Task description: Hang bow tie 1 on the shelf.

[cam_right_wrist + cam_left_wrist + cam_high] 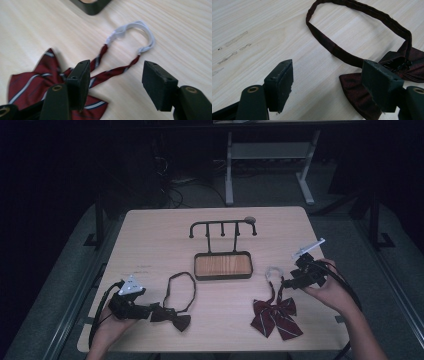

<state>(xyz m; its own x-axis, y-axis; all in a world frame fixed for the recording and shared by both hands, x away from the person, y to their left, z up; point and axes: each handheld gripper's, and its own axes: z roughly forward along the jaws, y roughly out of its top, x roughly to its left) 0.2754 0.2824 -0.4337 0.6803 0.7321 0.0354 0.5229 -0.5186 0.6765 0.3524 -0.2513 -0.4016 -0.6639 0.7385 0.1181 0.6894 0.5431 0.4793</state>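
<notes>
Two bow ties and a hook stand on a table, a gripper beside each tie.

The stand [223, 265] sits mid-table toward the far side. Nearer, left of it, lies one bow tie [176, 312] with the left gripper [152, 311] just left of it. The other bow tie [274, 314] lies right, the right gripper [286, 282] behind it.

Two black handheld grippers, each trailing a cable.
The left gripper [131, 305] carries a grey three-cornered plate; the right gripper [306, 272] has a pale bar on top. Blocky black jaws, brass-ringed screw holes behind them.
</notes>
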